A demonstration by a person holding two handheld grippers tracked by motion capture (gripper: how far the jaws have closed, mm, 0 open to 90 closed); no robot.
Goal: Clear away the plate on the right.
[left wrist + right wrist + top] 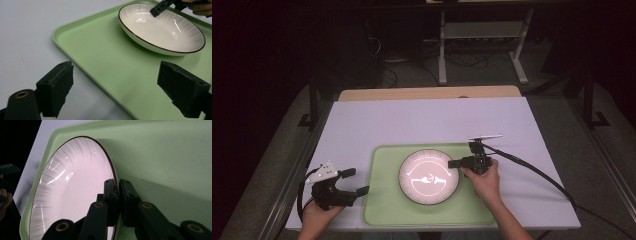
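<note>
A white ribbed plate with a dark rim sits on a pale green tray at the table's near middle. My right gripper is shut on the plate's right rim; in the right gripper view its two jaws pinch the rim, one inside the plate and one outside. My left gripper stands open on the white table just left of the tray, holding nothing. In the left gripper view its wide-apart pads frame the tray's corner, with the plate beyond.
The tray lies on a white table top with a wooden strip along its far edge. Table legs and cables stand on the dark floor behind. The right gripper's cable trails off to the right across the table.
</note>
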